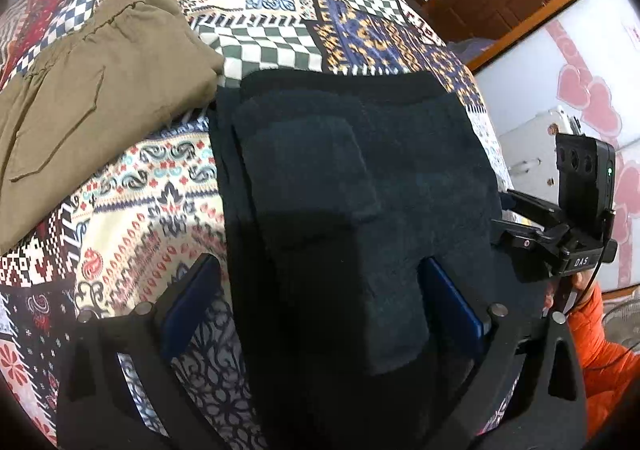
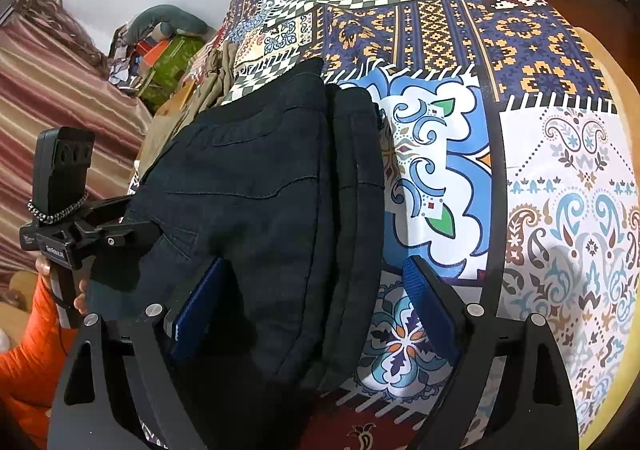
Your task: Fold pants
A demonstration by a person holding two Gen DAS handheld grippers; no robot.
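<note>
The black pants (image 1: 360, 178) lie folded into a thick stack on the patterned bedspread (image 1: 152, 210). They also show in the right wrist view (image 2: 260, 190). My left gripper (image 1: 320, 310) is open, its blue pads astride the near left part of the stack, with cloth lying between them. My right gripper (image 2: 316, 314) is open over the near right edge of the stack, with its left pad over the cloth and its right pad (image 2: 428, 306) over the bedspread (image 2: 560, 190). Each gripper's body shows in the other's view.
Folded khaki pants (image 1: 80, 90) lie on the bed to the left of the black stack. A cluttered corner with boxes (image 2: 168, 54) and a striped cloth (image 2: 60, 90) lies beyond the bed. A white cabinet with pink hearts (image 1: 580, 90) stands to the right.
</note>
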